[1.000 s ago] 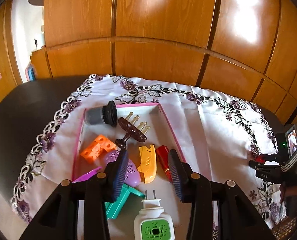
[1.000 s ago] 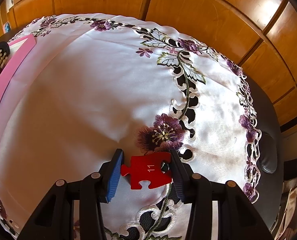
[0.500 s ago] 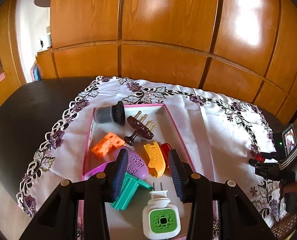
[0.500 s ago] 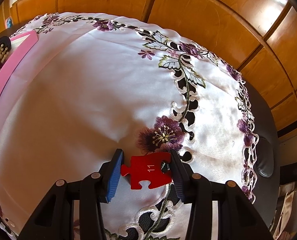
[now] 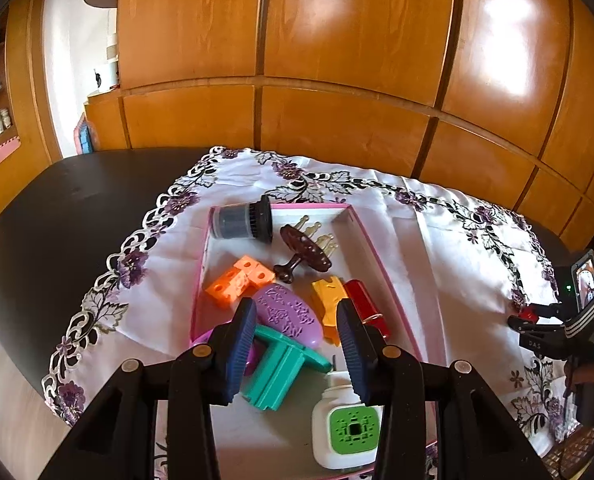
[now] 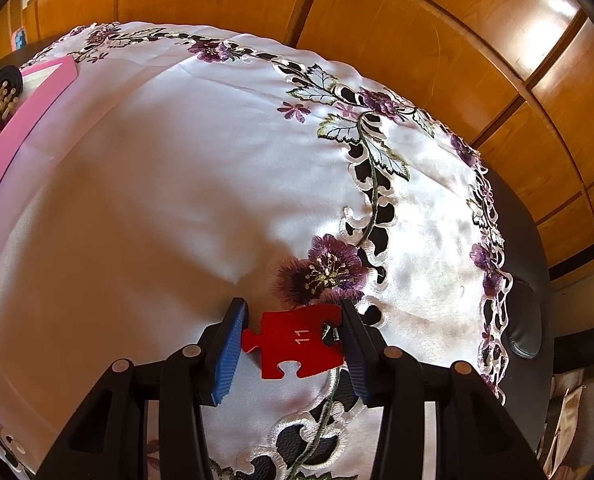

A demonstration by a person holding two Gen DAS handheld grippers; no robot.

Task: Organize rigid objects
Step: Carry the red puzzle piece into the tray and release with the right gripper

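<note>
My left gripper (image 5: 295,320) hovers open over a pink-rimmed tray (image 5: 371,240), with nothing between its pads. In the tray lie a grey cylinder with a black cap (image 5: 241,222), a brown brush (image 5: 305,252), an orange block (image 5: 239,280), a purple oval piece (image 5: 289,314), a yellow piece (image 5: 329,300), a red stick (image 5: 365,304), a teal bracket (image 5: 285,368) and a white plug-in with a green face (image 5: 349,428). Low over the cloth, my right gripper (image 6: 292,312) is shut on a red puzzle piece (image 6: 297,344) marked 11. The tray (image 6: 37,104) lies far off to its left.
A white cloth with purple embroidered flowers (image 6: 157,200) covers the middle of a dark table (image 5: 57,208). Wooden wall panels (image 5: 337,60) stand close behind. The right gripper (image 5: 537,320) and the hand (image 5: 589,372) holding it show at the right edge of the left wrist view.
The left gripper has drifted to the left, so the tray and its contents sit further right in its view. The right gripper and the puzzle piece have stayed put.
</note>
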